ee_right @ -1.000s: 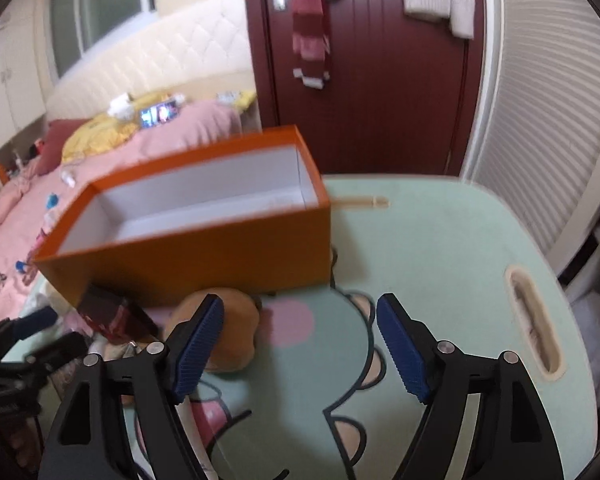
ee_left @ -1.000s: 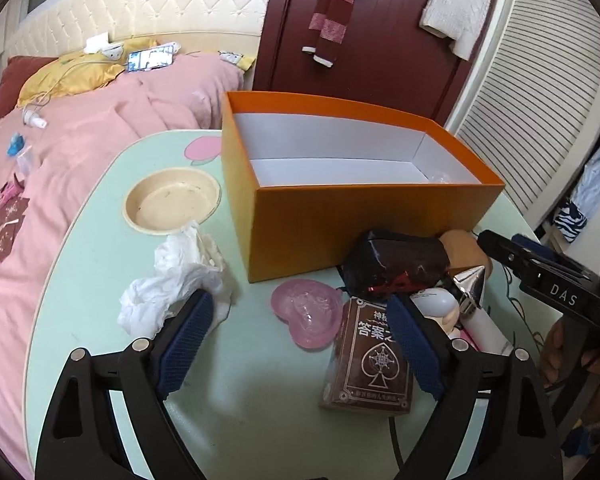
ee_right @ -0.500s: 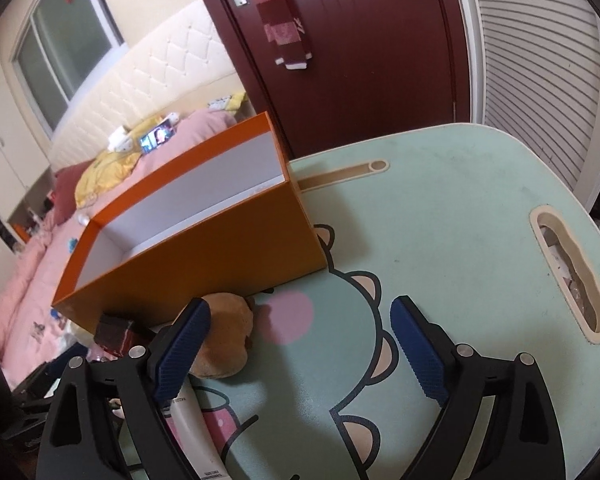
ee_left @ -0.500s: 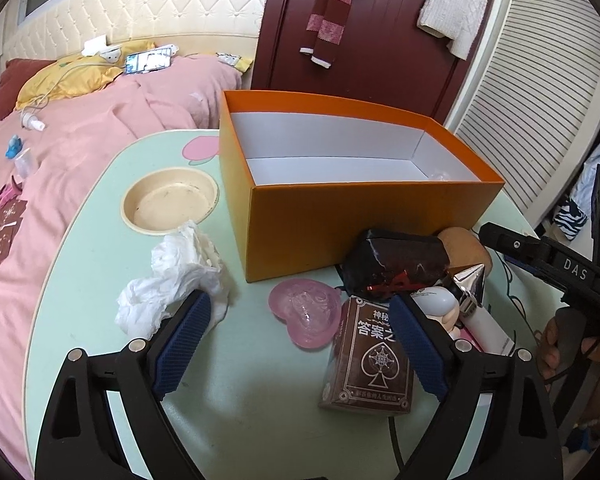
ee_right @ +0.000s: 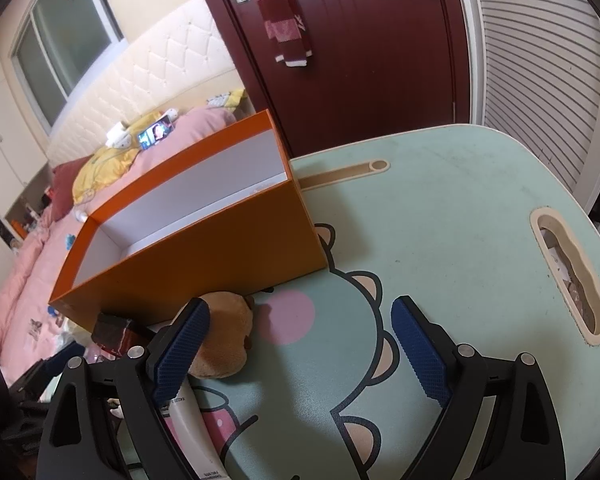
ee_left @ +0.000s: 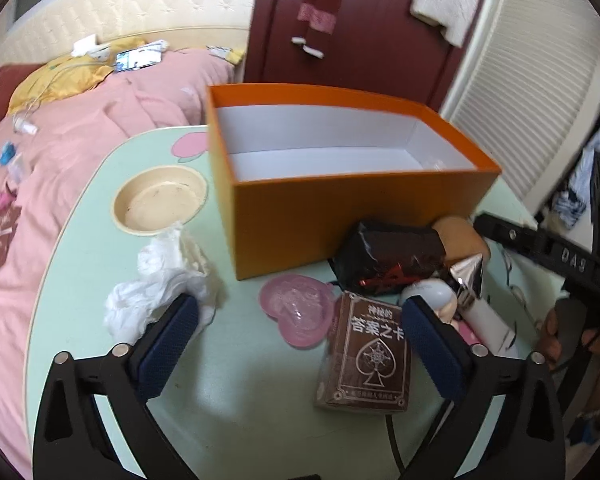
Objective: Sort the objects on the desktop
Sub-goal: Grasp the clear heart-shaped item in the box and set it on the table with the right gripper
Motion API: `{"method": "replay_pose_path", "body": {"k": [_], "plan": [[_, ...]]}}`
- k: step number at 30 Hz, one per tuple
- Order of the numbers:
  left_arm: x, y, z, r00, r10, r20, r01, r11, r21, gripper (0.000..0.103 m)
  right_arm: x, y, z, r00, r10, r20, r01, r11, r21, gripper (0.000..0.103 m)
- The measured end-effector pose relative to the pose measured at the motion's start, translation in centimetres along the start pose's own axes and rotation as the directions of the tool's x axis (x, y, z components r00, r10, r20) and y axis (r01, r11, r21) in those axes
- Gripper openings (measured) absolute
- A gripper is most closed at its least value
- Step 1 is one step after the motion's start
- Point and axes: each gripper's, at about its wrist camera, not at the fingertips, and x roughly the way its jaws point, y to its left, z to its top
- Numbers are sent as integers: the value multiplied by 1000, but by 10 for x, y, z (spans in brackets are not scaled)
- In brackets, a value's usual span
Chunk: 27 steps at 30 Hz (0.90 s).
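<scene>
An open, empty orange box [ee_left: 340, 224] stands mid-table, also in the right wrist view [ee_right: 204, 264]. In front of it lie a pink heart dish [ee_left: 296, 312], a brown card box [ee_left: 366, 356], a dark foil packet [ee_left: 392, 256], a brown plush [ee_left: 460, 236] and a white tube [ee_left: 488, 320]. My left gripper [ee_left: 298, 308] hovers over the dish and card box; its jaws are opening and the pads press on nothing. My right gripper [ee_right: 300, 308] is open over bare table, with the plush [ee_right: 224, 340] by its left finger.
Crumpled white tissue [ee_left: 160, 284] and a beige bowl [ee_left: 160, 200] lie left of the box. A pink bed [ee_left: 60, 160] borders the table's left side. The table [ee_right: 440, 200] has a cut-out slot [ee_right: 568, 276] at right. A dark door stands behind.
Both grippers' jaws stand wider than before. The right gripper has rolled, so its view of the box and table is tilted. The left hand has stayed put.
</scene>
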Motion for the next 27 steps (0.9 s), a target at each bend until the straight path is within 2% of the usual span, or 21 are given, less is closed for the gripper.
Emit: {"method": "replay_pose_path", "body": {"k": [4,7,11,14,15,16,18,20,22,23,26,27], "plan": [[-9,3,5,998,-62,-8,61,996,-59,102,-4,7,2,1000,-11,3,11,999,-30,92],[-22,13,12,993,-119,11,119,982,-144,102,-22,14,9,997,-23,70,31,993,-112,92],[-33,27,23,992,-124,32,128,966,-224,102,-43,20,39,995,44,86,-30,987,-158,92],[-34,34,26,988,-153,31,156,953,-260,102,-40,40,78,985,172,-18,-171,961,-218,92],[-34,35,26,985,-169,27,170,949,-266,102,-30,54,90,973,202,-110,-223,944,-244,92],[-34,35,25,983,-183,24,183,946,-267,102,-20,68,103,952,227,-203,-277,924,-264,92],[-34,33,21,978,-208,17,205,943,-264,102,13,98,116,883,229,-409,-355,896,-265,92],[-36,31,16,977,-214,19,211,942,-262,102,49,127,122,779,222,-587,-426,874,-235,90],[-41,29,12,978,-208,28,208,941,-268,102,83,153,115,699,175,-694,-450,861,-236,75],[-43,30,10,979,-203,32,204,940,-275,102,100,167,112,654,149,-742,-462,855,-235,72],[-49,33,5,982,-187,42,191,937,-293,102,129,196,90,611,21,-791,-467,817,-338,60],[-51,34,4,982,-182,44,187,936,-298,102,139,206,81,581,-4,-814,-481,805,-347,55]]}}
